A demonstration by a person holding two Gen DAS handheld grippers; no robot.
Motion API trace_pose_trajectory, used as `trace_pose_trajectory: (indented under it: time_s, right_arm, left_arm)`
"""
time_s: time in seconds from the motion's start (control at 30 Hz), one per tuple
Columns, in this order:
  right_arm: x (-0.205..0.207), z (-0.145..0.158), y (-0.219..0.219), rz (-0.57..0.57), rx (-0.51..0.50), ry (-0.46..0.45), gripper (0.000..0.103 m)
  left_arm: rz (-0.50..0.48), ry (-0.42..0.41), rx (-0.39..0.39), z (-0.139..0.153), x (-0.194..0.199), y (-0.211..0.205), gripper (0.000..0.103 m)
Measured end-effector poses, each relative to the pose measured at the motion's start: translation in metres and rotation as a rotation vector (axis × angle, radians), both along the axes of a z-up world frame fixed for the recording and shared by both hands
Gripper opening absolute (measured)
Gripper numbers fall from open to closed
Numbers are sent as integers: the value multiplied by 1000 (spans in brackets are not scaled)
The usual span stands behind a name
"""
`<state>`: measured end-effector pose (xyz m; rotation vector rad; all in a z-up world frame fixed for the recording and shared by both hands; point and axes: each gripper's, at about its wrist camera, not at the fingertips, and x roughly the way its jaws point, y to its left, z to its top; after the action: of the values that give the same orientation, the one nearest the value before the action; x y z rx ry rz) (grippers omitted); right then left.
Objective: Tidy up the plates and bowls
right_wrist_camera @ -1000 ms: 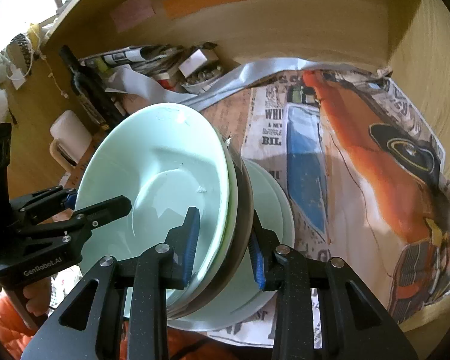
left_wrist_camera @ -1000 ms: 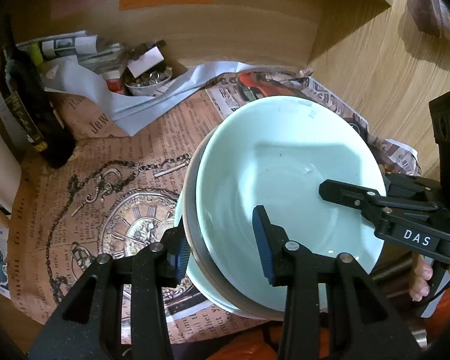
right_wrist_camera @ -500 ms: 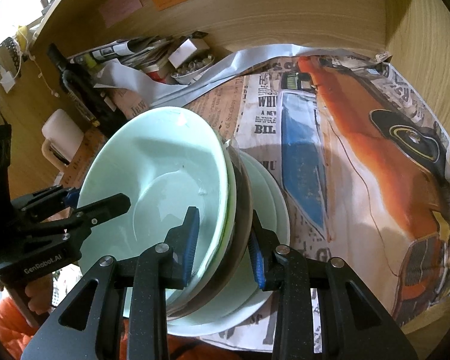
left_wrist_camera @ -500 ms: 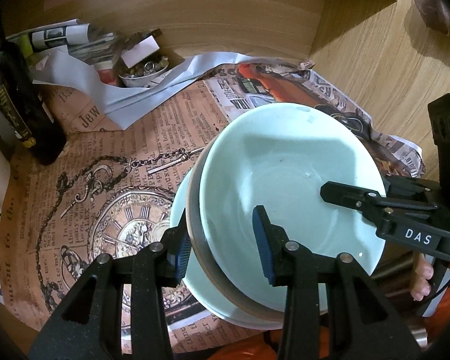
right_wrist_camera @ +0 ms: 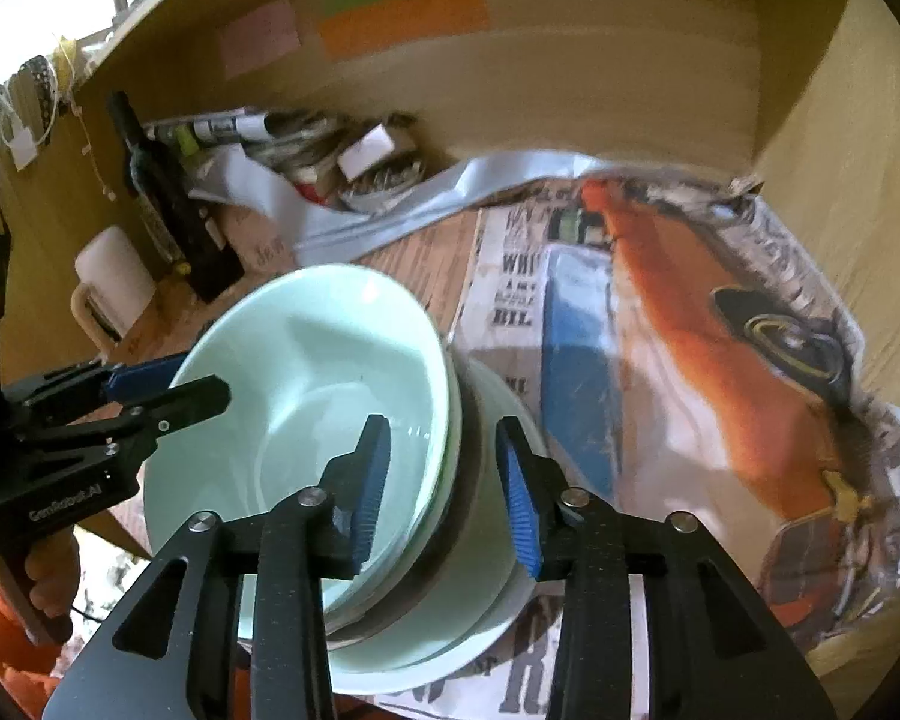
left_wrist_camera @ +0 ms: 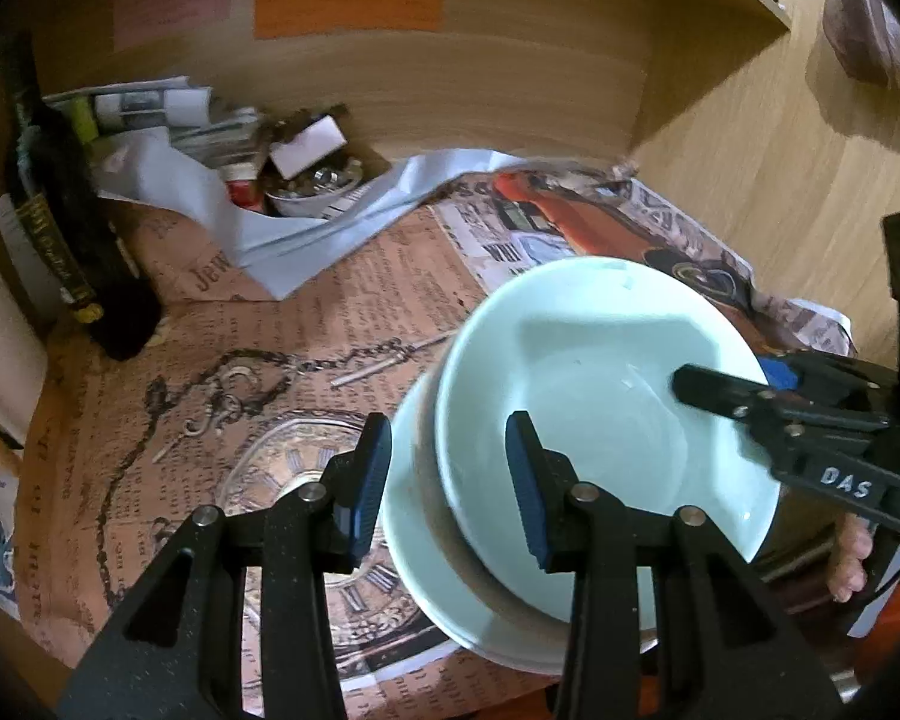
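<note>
Currently both grippers straddle opposite rims of 1 stack of pale green crockery sitting on the newspaper-lined shelf (left_wrist_camera: 306, 324).

Stack: pale green bowl (left_wrist_camera: 594, 396) on top, a dark-edged dish (right_wrist_camera: 465, 480) under it, wider pale green plate (left_wrist_camera: 417, 546) at the bottom. It leans a bit, top bowl tipped toward the left-hand side.

Left gripper (left_wrist_camera: 447, 483): jaws apart, stack's near rim between them. 1 blue pad sits inside the top bowl, the other outside by the plate edge. Slight blur there; I see a gap at the outer pad, so no clamp that I can confirm.

Right gripper (right_wrist_camera: 444, 489): jaws have just been opening. Rim of bowl plus dark dish is between them, inner pad inside the bowl, outer pad standing clear of the stack's side. Not pressing.

Each view shows the other gripper across the bowl, 1 finger reaching over the far rim, fingers of the person's hand (left_wrist_camera: 852, 564) on its handle.

Background: dark wine bottle (left_wrist_camera: 72, 228) upright at the left, small bowl of metal bits (left_wrist_camera: 315, 183) among papers at the back, white mug (right_wrist_camera: 114, 285) beside the bottle.
</note>
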<state>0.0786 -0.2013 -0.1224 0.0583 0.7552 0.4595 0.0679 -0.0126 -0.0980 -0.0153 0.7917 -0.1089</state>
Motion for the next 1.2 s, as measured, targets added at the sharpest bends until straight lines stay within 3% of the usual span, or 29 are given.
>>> trace_pose_trajectory:
  time_s: [0.23, 0.3, 0.43, 0.6, 0.67, 0.8, 0.97, 1.2]
  right_arm:
    - [-31, 36, -16, -43, 79, -164, 53]
    - [-41, 45, -17, -47, 98, -205, 54]
    - [-62, 62, -15, -35, 115, -282, 56]
    - [-89, 75, -14, -30, 132, -375, 72]
    - [-99, 79, -15, -28, 140, -407, 78]
    - [-116, 82, -18, -24, 168, -453, 85]
    - [-132, 84, -20, -16, 189, -495, 99]
    - [-144, 84, -19, -40, 181, -541, 103]
  left_arm:
    - [28, -170, -9, 36, -32, 4, 52]
    - [33, -236, -18, 49, -45, 3, 61]
    - [46, -359, -20, 72, -70, 2, 69]
    - [57, -481, -25, 89, -98, -4, 92]
    - [55, -512, -14, 92, -107, -9, 97]
    - [51, -566, 33, 93, -124, -19, 100]
    - [52, -586, 39, 92, -139, -27, 101]
    - [58, -608, 32, 92, -147, -33, 101]
